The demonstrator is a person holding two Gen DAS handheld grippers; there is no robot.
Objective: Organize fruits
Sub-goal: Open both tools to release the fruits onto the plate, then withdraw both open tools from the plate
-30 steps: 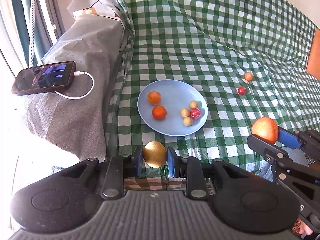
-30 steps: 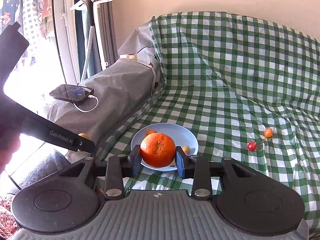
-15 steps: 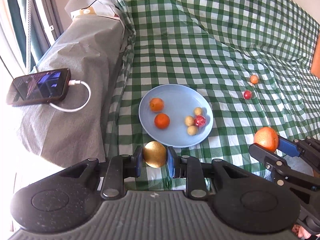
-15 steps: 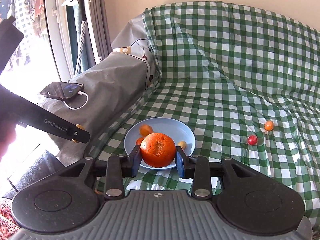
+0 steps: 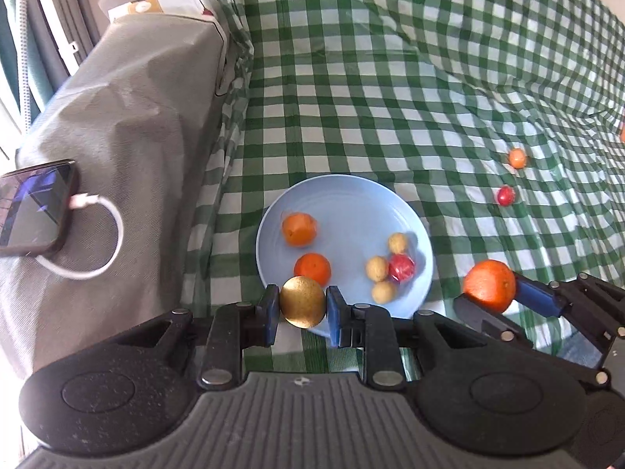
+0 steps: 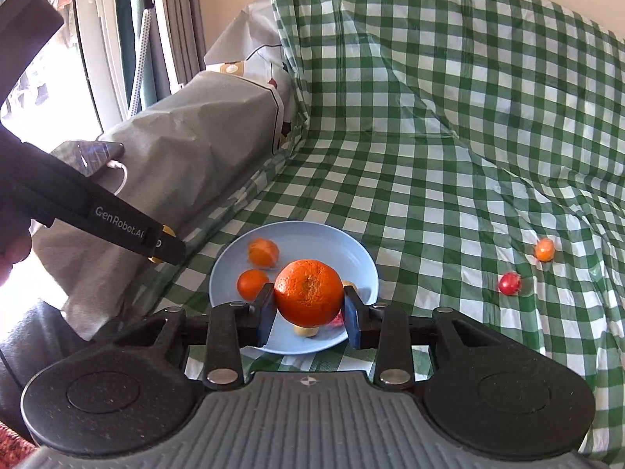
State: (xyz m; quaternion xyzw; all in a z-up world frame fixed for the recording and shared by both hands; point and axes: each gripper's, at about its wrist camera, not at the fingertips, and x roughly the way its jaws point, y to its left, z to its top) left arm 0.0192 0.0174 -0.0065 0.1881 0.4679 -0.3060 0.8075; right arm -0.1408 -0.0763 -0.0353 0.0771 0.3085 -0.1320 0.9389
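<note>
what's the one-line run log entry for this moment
left gripper: golden fruit | right gripper: orange | both near plate | loose: two small fruits

the left gripper (image 5: 302,308) pinches a golden round fruit (image 5: 302,301) between its blue pads, over the near rim of the light blue plate (image 5: 351,203). on the plate lie two oranges (image 5: 311,269), three small tan fruits (image 5: 377,269) and a small red fruit (image 5: 400,267). to the right, the right gripper (image 5: 493,300) clamps a large orange (image 5: 489,284) above the green checked cloth (image 5: 390,78). farther off on the cloth sit a small red ball (image 5: 505,195) and a small orange ball (image 5: 517,157), near each other. at left, a phone (image 5: 33,207) with a white cable (image 5: 105,242) rests on a grey cover (image 5: 129,117).
</note>
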